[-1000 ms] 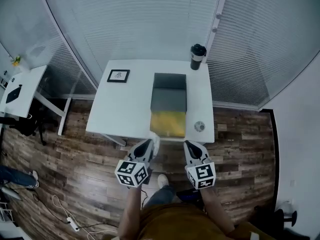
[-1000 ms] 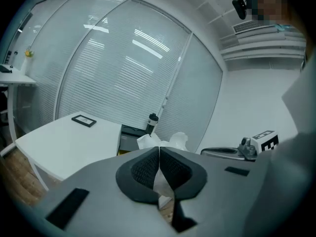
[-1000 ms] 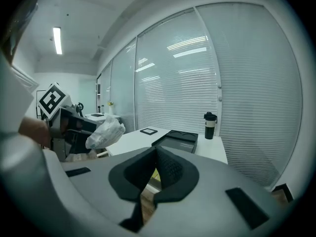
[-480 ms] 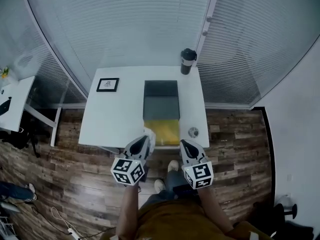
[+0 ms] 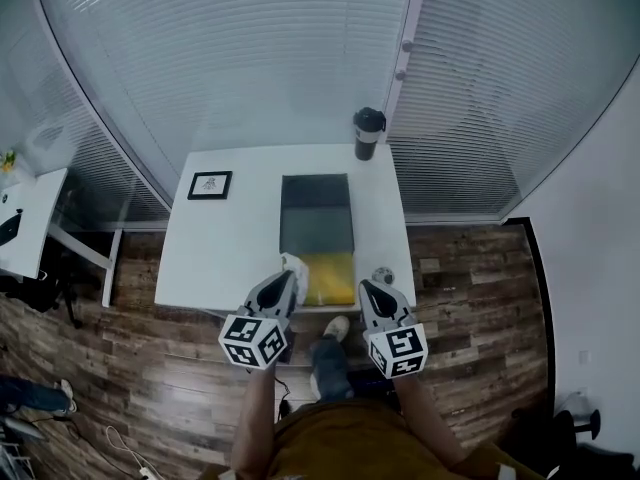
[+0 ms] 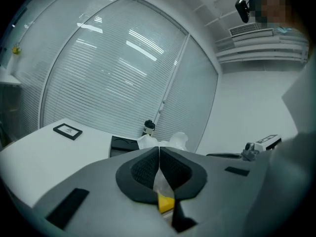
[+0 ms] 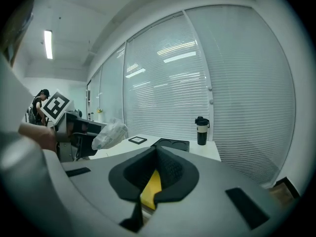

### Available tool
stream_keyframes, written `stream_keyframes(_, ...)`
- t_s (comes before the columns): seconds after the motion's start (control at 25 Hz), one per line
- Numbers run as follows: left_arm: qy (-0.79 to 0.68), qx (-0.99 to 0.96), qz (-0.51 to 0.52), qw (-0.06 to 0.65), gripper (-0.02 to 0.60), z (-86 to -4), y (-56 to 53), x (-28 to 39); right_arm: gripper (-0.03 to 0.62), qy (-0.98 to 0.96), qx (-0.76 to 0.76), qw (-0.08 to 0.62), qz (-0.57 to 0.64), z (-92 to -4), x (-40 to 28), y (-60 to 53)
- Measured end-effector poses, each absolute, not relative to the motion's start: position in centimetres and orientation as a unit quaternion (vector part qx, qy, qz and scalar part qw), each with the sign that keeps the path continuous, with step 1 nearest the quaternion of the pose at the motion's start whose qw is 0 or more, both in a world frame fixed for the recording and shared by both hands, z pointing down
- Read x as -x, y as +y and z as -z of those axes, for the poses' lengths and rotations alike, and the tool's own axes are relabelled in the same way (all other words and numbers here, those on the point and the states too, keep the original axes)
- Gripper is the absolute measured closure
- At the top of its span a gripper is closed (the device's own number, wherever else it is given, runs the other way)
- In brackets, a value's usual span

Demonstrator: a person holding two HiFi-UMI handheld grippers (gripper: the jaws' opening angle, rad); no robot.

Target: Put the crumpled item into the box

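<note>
The crumpled item (image 5: 294,265) is a white wad, and my left gripper (image 5: 289,279) is shut on it over the white table's front edge. In the left gripper view the wad (image 6: 170,141) bulges out past the closed left gripper (image 6: 159,150). The box (image 5: 316,213) is dark grey and open, with a yellow flap (image 5: 330,276) at its near end, just right of the wad. My right gripper (image 5: 367,290) hangs shut and empty at the flap's right. From the right gripper (image 7: 157,149) I see the wad (image 7: 109,134) at left and the box (image 7: 173,144) ahead.
A framed picture (image 5: 210,184) lies at the white table's (image 5: 225,248) back left. A dark tumbler (image 5: 367,132) stands at the back edge beside the box. A small round object (image 5: 383,275) sits near the right gripper's tip. Blinds cover the glass walls behind; the floor is wood.
Both grippers have come forward from over the floor to the table's front edge. The left one has kept hold of the wad throughout.
</note>
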State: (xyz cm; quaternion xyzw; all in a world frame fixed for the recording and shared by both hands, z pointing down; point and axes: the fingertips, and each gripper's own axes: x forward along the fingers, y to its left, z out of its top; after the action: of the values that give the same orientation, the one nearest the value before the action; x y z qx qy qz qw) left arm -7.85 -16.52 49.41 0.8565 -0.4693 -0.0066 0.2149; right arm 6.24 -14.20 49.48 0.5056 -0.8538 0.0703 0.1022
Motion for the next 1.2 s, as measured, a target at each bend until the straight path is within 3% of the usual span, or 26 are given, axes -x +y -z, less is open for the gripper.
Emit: stream_keyframes(1.2, -0.448, -0.847, -0.113, 0.265, 0.552, -59.9, -20.4, 5.0, 0.582, -0.844, -0.488, 0.177, -0.135, -57.3, -7.4, -19.2)
